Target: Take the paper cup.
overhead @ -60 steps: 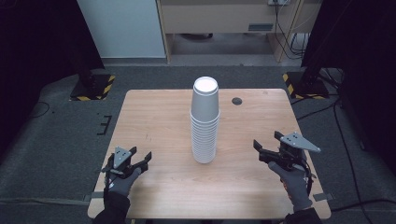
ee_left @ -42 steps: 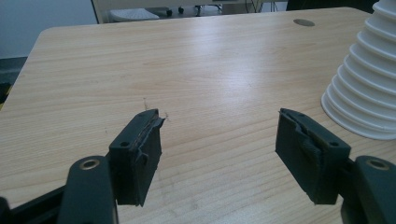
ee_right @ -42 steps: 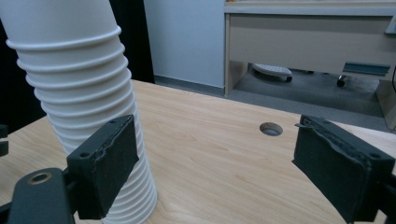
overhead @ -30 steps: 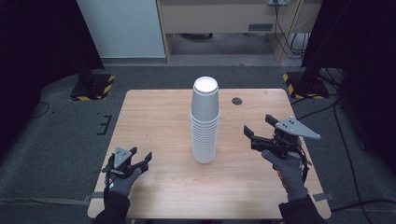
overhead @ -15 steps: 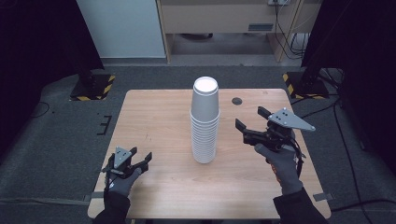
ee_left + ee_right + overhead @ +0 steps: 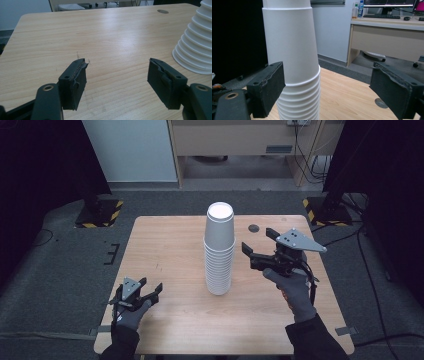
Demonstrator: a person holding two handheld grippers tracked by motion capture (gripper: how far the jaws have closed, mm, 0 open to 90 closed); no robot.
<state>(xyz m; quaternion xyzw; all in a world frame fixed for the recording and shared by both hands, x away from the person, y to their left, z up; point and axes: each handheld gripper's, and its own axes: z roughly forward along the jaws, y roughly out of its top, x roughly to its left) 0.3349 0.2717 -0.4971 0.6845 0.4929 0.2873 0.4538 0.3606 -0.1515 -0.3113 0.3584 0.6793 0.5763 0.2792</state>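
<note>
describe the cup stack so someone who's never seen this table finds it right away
Start at the wooden table and look to its middle. There a tall stack of white paper cups stands upside down, rims ringed near its base. It is the tallest thing on the table, with the right tool open beside it, apart from it.

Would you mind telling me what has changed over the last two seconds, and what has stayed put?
The right gripper has lifted from the table's right edge and moved in toward the stack of white cups, jaws open, nothing gripped yet. The left gripper stayed open at the near left of the table, and the stack has not shifted.
</note>
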